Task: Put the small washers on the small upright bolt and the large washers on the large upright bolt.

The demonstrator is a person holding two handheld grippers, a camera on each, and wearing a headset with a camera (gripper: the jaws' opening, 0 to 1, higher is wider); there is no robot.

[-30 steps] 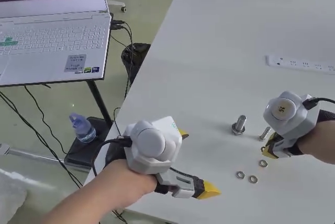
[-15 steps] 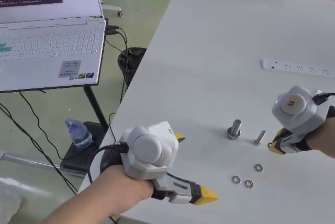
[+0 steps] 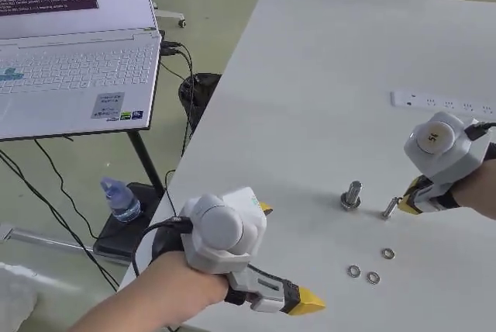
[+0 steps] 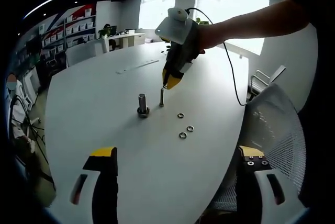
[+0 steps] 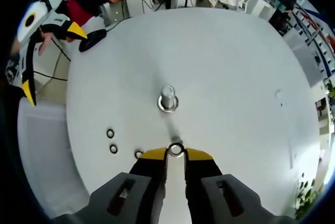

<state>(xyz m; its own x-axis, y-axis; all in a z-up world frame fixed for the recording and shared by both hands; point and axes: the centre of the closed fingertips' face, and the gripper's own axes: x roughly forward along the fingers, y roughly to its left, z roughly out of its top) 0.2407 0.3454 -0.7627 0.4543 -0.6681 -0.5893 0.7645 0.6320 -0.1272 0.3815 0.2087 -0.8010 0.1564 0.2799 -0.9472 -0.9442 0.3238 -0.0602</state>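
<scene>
My right gripper [image 5: 176, 153] has its jaws drawn almost together, and a round metal piece [image 5: 176, 149] sits pinched between the yellow tips. I can't tell whether that is a washer or the bolt's own end. In the head view those tips are right at the top of the small bolt [image 3: 390, 209], which leans a little toward them. Just beside it, toward my left, the large bolt [image 3: 351, 195] stands upright on its head on the white table [image 3: 310, 76], with no washer that I can make out on its shaft. Three washers [image 3: 373, 278] lie flat on the table nearer to me than the bolts, two close together and one a little apart on the right, none touching a bolt. My left gripper [image 3: 288, 254] hangs over the near table edge, well apart from the parts, jaws spread wide with nothing between them. Off to the left a laptop [image 3: 77, 45] sits open on a stand, and a power strip [image 3: 442, 102] lies further back on the table.
</scene>
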